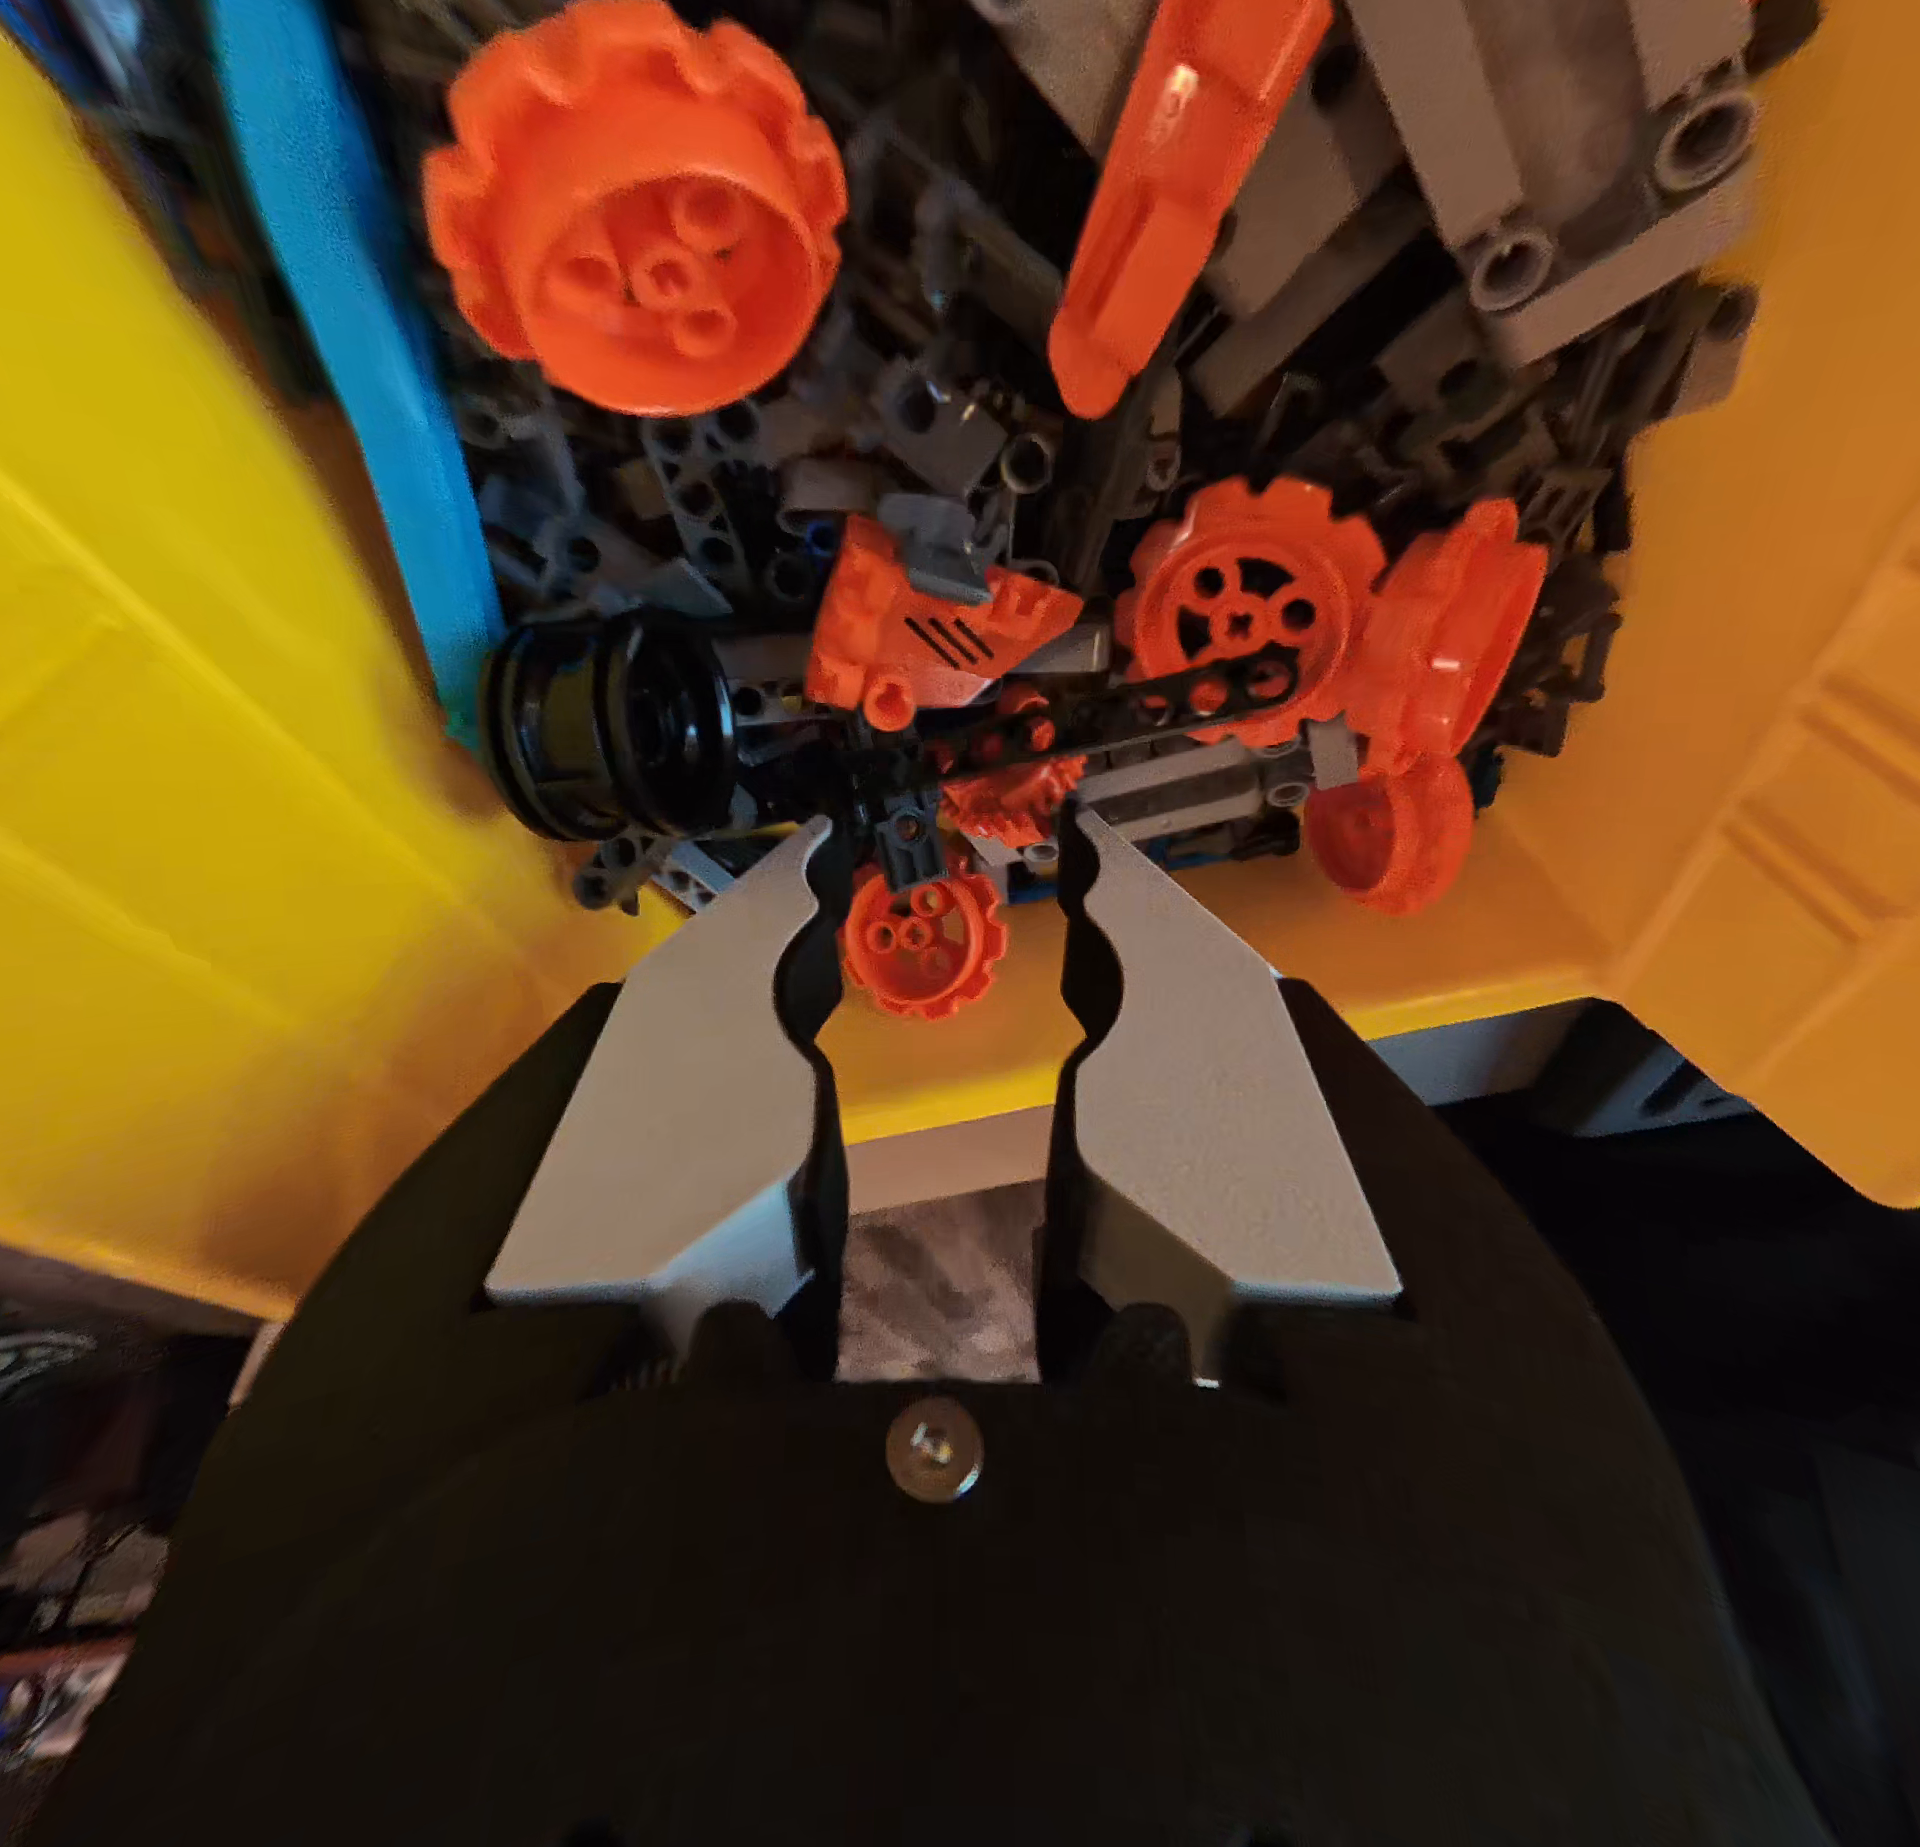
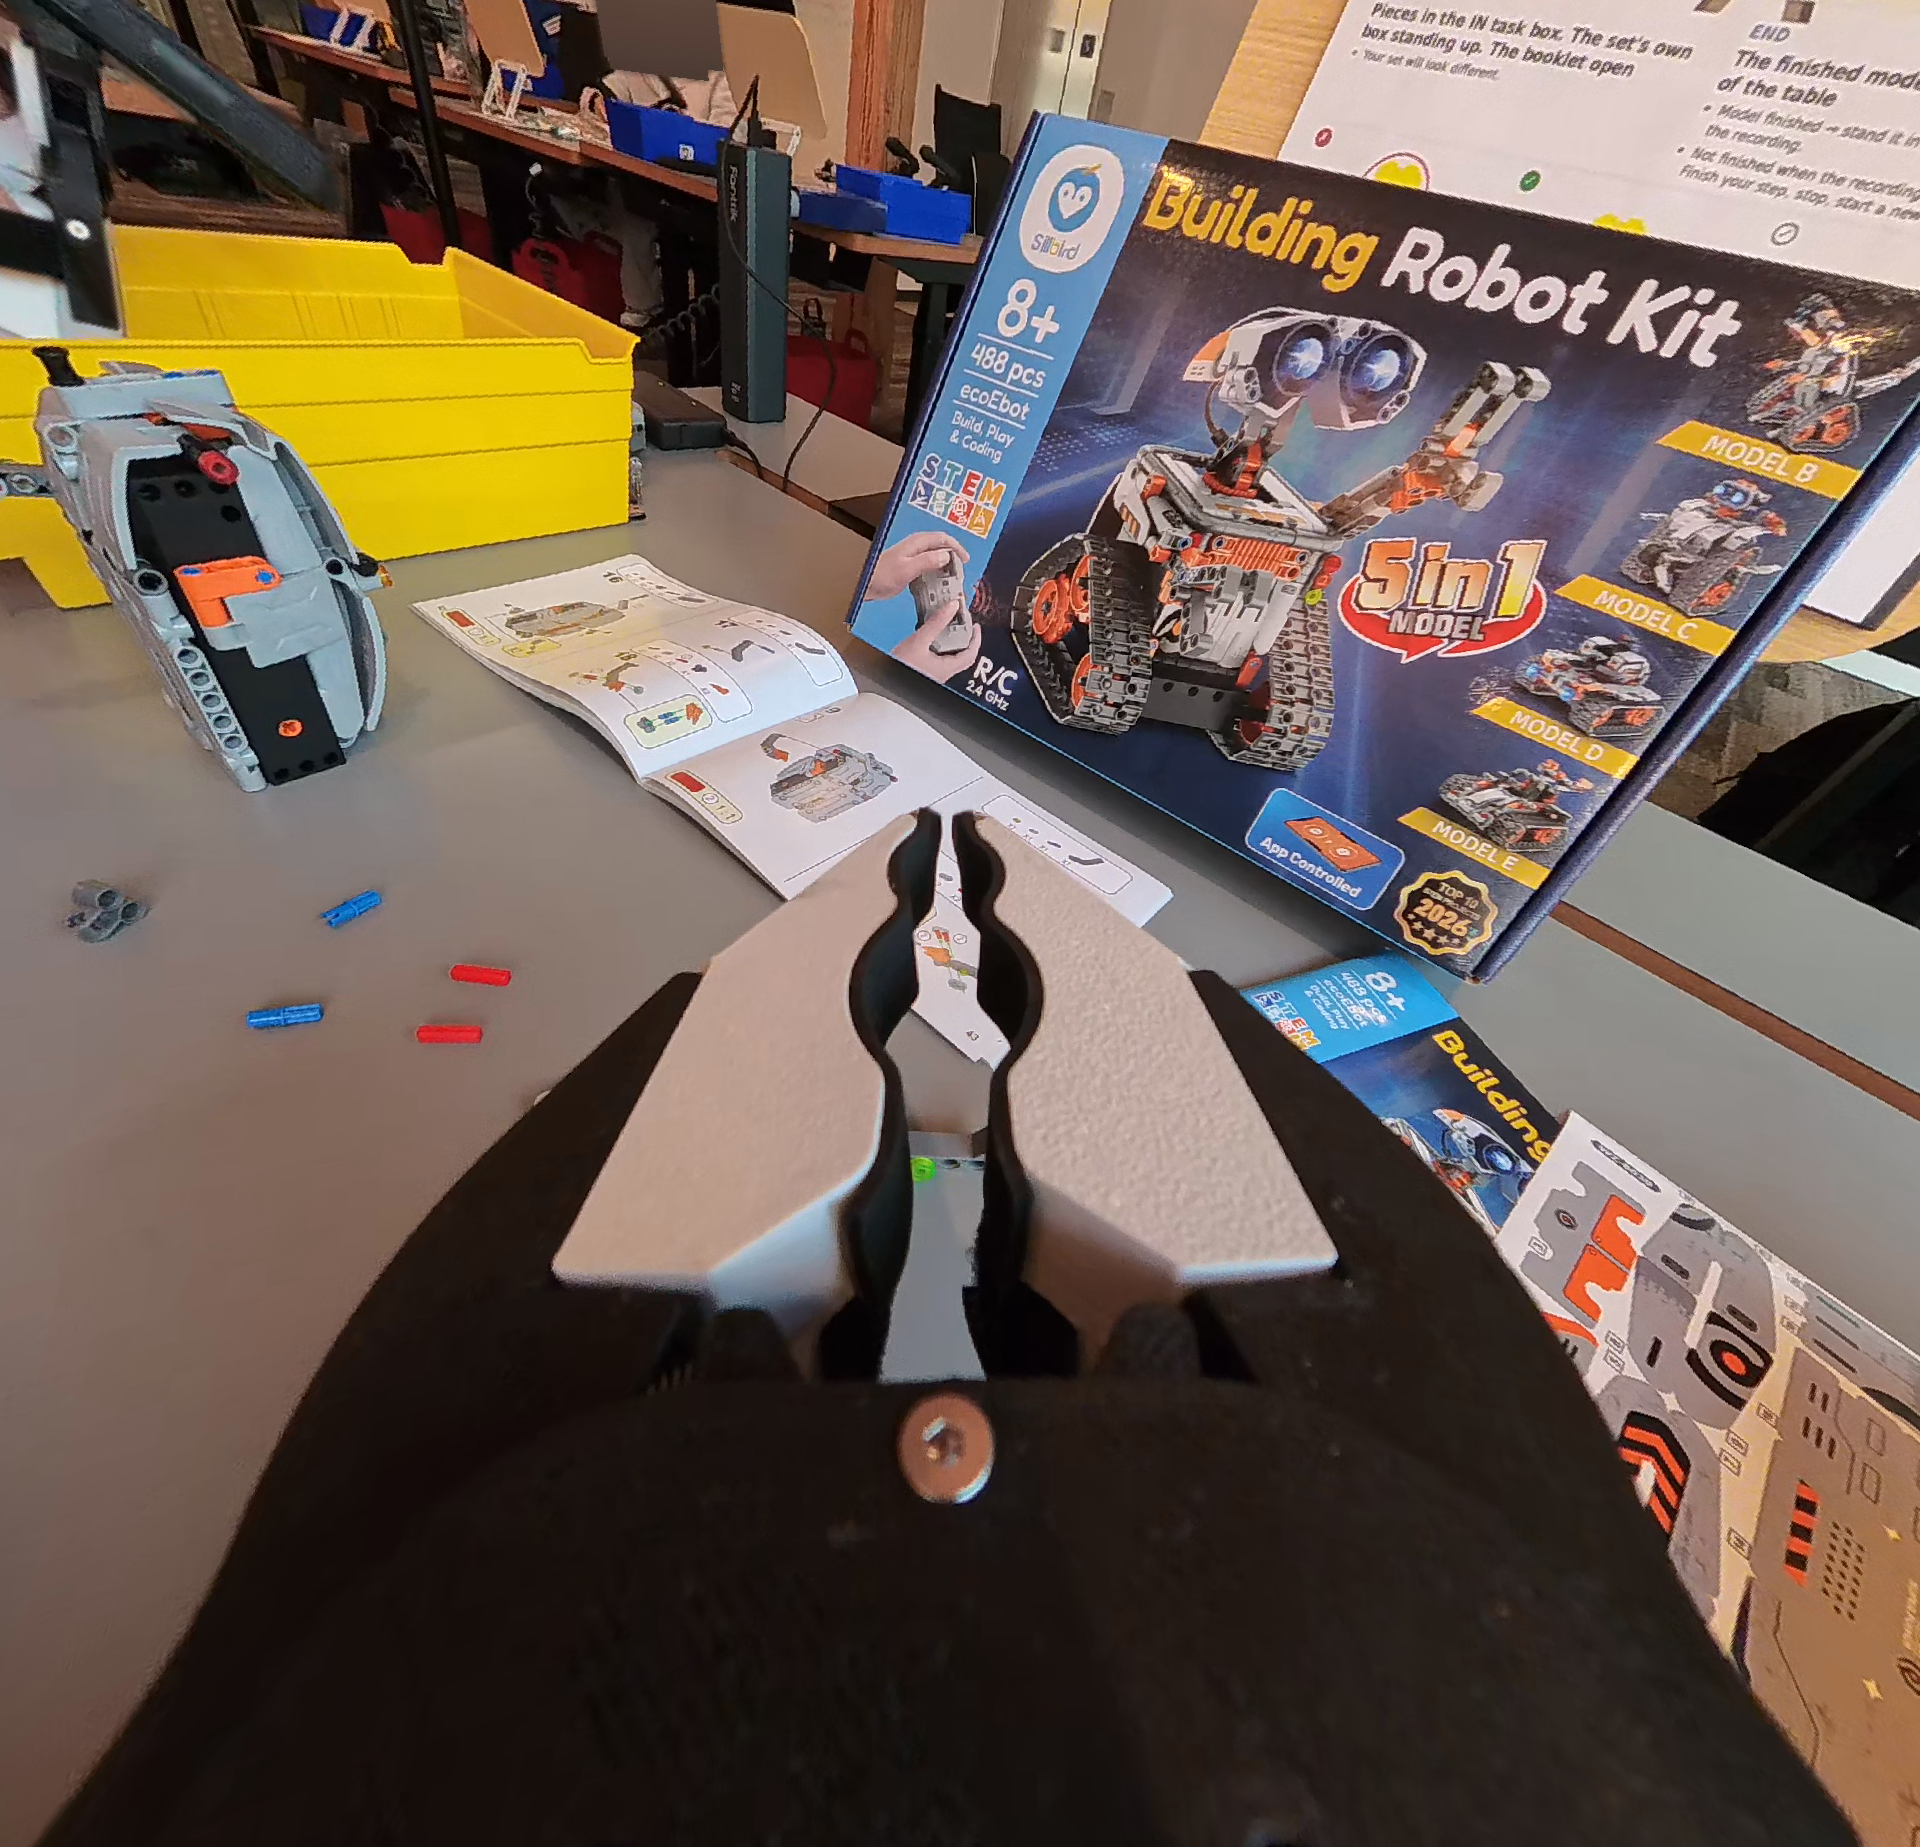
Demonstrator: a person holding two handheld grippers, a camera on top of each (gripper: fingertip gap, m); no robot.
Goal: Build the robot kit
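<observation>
Left side first: left gripper [image 1: 948,818] pointing down into a yellow plastic bin [image 1: 208,758], jaws spread wide, gripping nothing. Small orange toothed wheel [image 1: 920,940] lying right between the two fingers, looks loose rather than pinched. Little black connector piece [image 1: 906,847] just off the tips. Bit further out, a black wheel hub [image 1: 608,722] off to the left of the tips and an orange spoked gear wheel [image 1: 1247,608] ahead to the right. Beyond those, a big orange chunky wheel [image 1: 634,202] and long grey beams [image 1: 1507,135] on a heap of dark parts. So plenty of pieces unused in there.

Right side: right gripper [image 2: 945,818] hanging low over the grey tabletop [image 2: 520,862], fingers pinched nearly together, only a sliver of gap, nothing in it. Directly under and ahead of the tips, an open white instruction booklet [image 2: 727,717]. Off to the right and close in, a printed grey-and-orange sticker sheet [image 2: 1714,1382]. To the left, a few short red pins [image 2: 480,974] and blue pins [image 2: 284,1015] scattered loose. Further left and ahead, a half-built grey and black brick model [image 2: 229,592] standing on end, clearly partway together. Far ahead to the right, the blue cardboard kit box [image 2: 1351,509] propped upright.
</observation>
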